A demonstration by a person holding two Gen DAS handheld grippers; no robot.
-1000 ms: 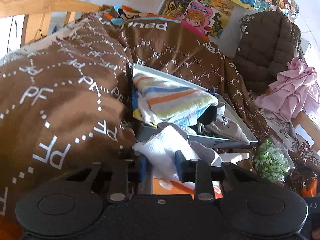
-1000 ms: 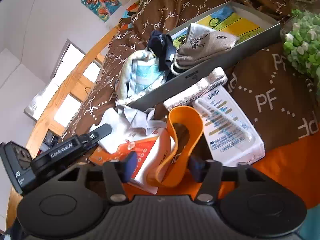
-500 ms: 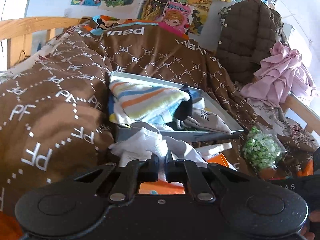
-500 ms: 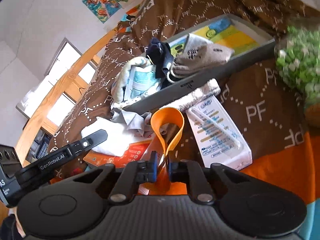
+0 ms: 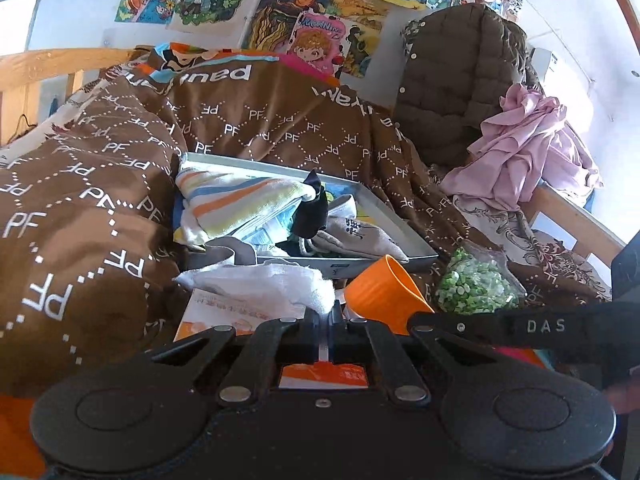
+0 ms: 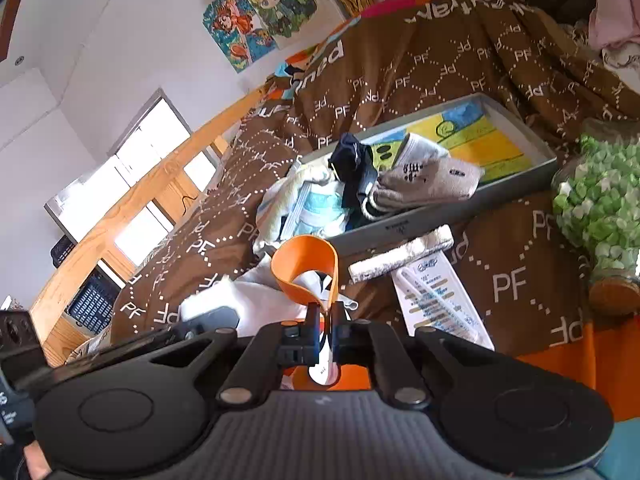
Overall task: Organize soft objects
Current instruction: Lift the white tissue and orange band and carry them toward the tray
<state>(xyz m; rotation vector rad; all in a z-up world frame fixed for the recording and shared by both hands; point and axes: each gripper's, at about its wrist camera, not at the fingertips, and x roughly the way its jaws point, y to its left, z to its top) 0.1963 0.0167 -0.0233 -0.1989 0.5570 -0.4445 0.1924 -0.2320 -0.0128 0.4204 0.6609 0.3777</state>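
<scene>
Both grippers clamped, lifted since a second ago
Left gripper (image 5: 325,322) pinches white cloth (image 5: 276,282), lying crosswise; right gripper (image 6: 325,322) pinches orange band (image 6: 306,268), its loop now standing upward.

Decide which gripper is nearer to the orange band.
Right. The right gripper is shut on the orange band, pinching its lower end. The left gripper is beside it, shut on the white cloth.

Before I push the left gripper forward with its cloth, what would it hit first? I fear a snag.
Probably the grey tray, its near wall just beyond the white cloth; depth is unclear.
</scene>
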